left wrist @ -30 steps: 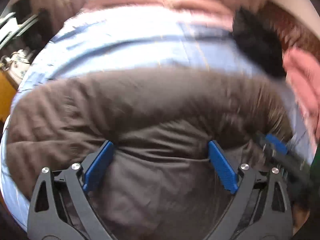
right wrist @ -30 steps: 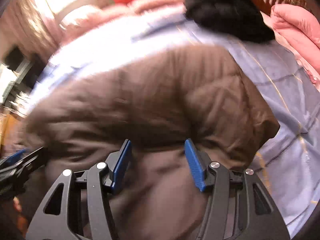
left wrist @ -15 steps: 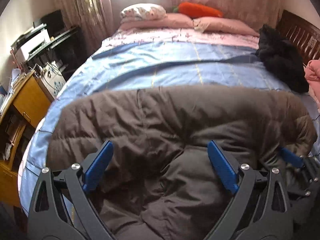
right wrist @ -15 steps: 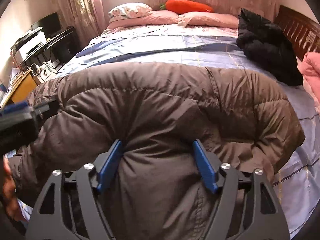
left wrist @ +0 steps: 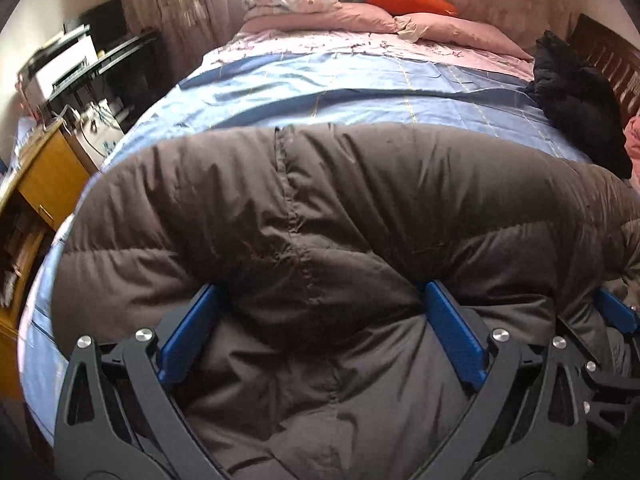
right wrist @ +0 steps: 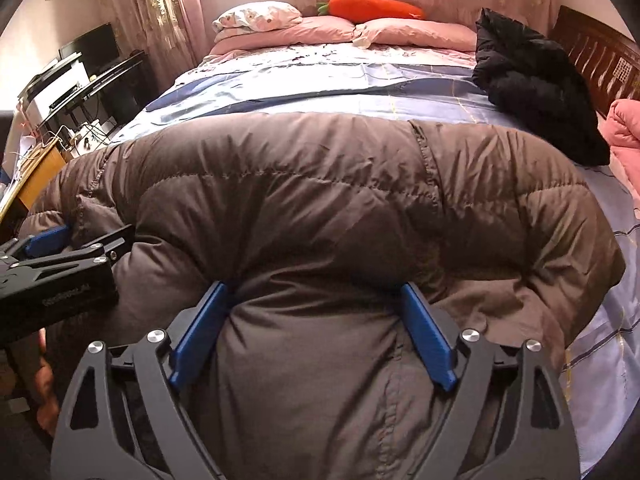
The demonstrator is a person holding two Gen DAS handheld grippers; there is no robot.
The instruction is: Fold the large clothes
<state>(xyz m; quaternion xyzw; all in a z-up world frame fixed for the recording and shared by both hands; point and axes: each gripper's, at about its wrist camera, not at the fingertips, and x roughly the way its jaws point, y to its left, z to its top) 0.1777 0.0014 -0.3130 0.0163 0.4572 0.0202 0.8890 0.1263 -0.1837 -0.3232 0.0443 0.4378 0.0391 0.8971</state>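
Observation:
A brown puffy down jacket [left wrist: 340, 216] lies across the near end of the bed, folded over on itself; it also fills the right wrist view [right wrist: 340, 200]. My left gripper [left wrist: 320, 300] is wide apart, with a thick bunch of the jacket bulging between its blue pads [left wrist: 188, 332]. My right gripper [right wrist: 316, 300] stands the same way on the jacket further right, its blue pads [right wrist: 424, 336] pressing into the fabric. The left gripper also shows at the left edge of the right wrist view [right wrist: 60, 256].
The bed has a blue quilt [left wrist: 340, 88], pink pillows [right wrist: 328, 28] and an orange carrot plush [right wrist: 372, 6] at the far end. A black jacket [right wrist: 532, 88] lies at the right by the wooden headboard [right wrist: 600, 60]. A yellow cabinet [left wrist: 40, 184] and a desk stand left.
Both grippers have pulled back and down towards the near edge of the bed, so the jacket looms larger and the whole bed has come into view. The jaws kept about the same width.

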